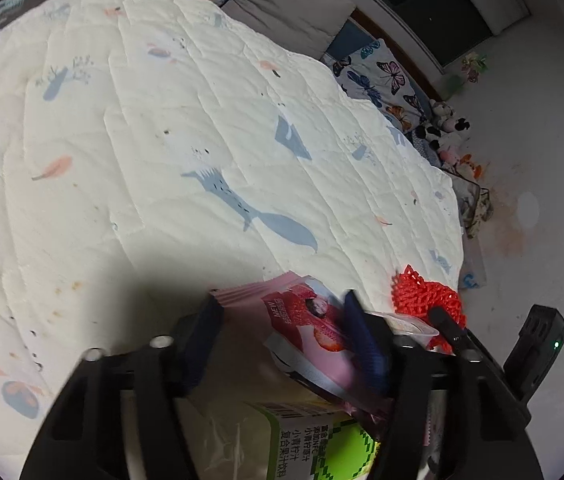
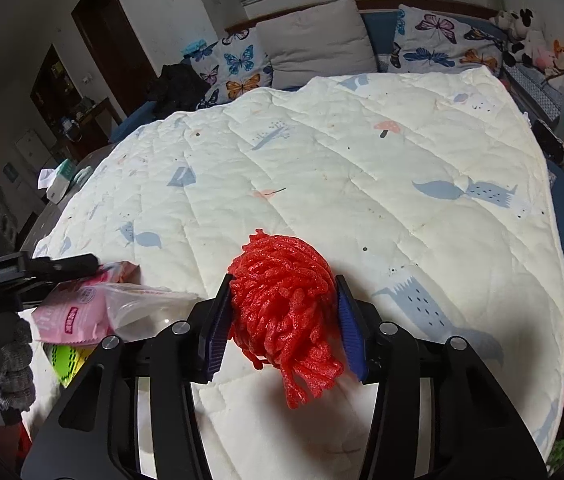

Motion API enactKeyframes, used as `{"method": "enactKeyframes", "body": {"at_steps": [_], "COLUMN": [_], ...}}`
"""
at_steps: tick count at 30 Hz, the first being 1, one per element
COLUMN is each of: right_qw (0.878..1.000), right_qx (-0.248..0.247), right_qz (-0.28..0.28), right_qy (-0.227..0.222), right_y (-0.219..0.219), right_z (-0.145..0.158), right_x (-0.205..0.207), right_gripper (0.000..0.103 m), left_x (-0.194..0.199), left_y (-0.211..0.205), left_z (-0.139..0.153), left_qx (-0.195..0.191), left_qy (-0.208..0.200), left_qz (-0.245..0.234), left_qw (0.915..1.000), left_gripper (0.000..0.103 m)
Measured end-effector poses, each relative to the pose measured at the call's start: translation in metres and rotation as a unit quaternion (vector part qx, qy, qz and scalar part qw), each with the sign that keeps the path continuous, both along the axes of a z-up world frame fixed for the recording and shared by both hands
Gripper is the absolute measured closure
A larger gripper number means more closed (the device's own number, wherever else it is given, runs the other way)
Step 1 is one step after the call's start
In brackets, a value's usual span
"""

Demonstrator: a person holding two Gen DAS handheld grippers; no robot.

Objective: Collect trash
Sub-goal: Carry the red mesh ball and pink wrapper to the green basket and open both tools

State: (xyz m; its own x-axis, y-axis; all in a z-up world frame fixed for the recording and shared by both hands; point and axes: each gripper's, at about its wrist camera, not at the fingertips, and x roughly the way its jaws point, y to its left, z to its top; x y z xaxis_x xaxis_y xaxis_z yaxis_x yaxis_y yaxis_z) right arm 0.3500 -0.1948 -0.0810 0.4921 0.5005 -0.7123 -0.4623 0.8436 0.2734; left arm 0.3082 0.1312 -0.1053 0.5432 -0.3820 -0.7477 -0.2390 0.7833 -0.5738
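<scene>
**Trash pickup off bed, both grippers loaded**

White quilted bedspread (image 2: 361,168) under everything. Right gripper (image 2: 282,332) clamped on red foam mesh net (image 2: 282,304). Left gripper (image 1: 282,344) around pink strawberry-print plastic wrapper (image 1: 305,320); pad contact unclear. Best squeeze fully, then lift straight up.

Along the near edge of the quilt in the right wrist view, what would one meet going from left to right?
Gloved hand → left gripper → pink snack packet → clear plastic bag → red foam net between the right gripper pads.
</scene>
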Motion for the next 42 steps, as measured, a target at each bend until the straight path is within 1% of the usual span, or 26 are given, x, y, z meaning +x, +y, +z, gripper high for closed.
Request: {"method": "enactKeyframes", "body": {"at_steps": [1, 2, 3, 4, 5, 10, 16, 21, 24, 32, 36, 42], "right_qw": [1.0, 1.0, 1.0, 1.0, 1.0, 1.0, 0.998, 0.996, 0.995, 0.992, 0.988, 0.98], "right_qx": [0.002, 0.003, 0.004, 0.005, 0.008, 0.018, 0.038, 0.049, 0.05, 0.043, 0.046, 0.026], "right_qz": [0.0, 0.001, 0.001, 0.0, 0.0, -0.006, -0.018, -0.036, -0.048, -0.09, -0.124, -0.184], "right_qy": [-0.001, -0.003, -0.007, -0.009, -0.01, -0.025, -0.044, -0.059, -0.065, -0.077, -0.075, -0.066], "right_y": [-0.002, -0.002, -0.004, -0.005, -0.006, -0.018, -0.039, -0.064, -0.079, -0.125, -0.156, -0.211], "right_z": [0.002, 0.003, 0.006, 0.008, 0.011, 0.027, 0.047, 0.059, 0.061, 0.063, 0.06, 0.047], "right_x": [-0.003, -0.005, -0.009, -0.011, -0.013, -0.032, -0.062, -0.093, -0.11, -0.153, -0.174, -0.204], "right_gripper": [0.055, 0.055, 0.055, 0.055, 0.055, 0.056, 0.056, 0.056, 0.056, 0.056, 0.056, 0.056], "left_x": [0.0, -0.001, -0.002, -0.004, -0.005, -0.018, -0.042, -0.064, -0.074, -0.089, -0.092, -0.095], "left_y": [0.0, 0.0, 0.0, -0.001, -0.002, -0.009, -0.02, -0.041, -0.062, -0.117, -0.145, -0.193], "left_z": [-0.001, -0.001, 0.0, 0.003, 0.005, 0.024, 0.053, 0.074, 0.084, 0.094, 0.096, 0.094], "left_qx": [-0.008, -0.017, -0.018, -0.017, -0.017, -0.017, -0.024, -0.025, -0.029, -0.028, -0.025, -0.031], "left_qy": [-0.001, -0.004, -0.006, -0.01, -0.013, -0.039, -0.077, -0.107, -0.121, -0.14, -0.141, -0.138], "left_qz": [-0.001, -0.001, 0.0, -0.001, -0.002, -0.01, -0.022, -0.053, -0.079, -0.132, -0.16, -0.205], "left_qw": [1.0, 0.9999, 0.9998, 0.9998, 0.9998, 0.999, 0.9965, 0.9925, 0.989, 0.9809, 0.9766, 0.9684], "left_gripper": [0.063, 0.069, 0.071, 0.074, 0.081, 0.087, 0.087, 0.087, 0.087, 0.087, 0.087, 0.087]}}
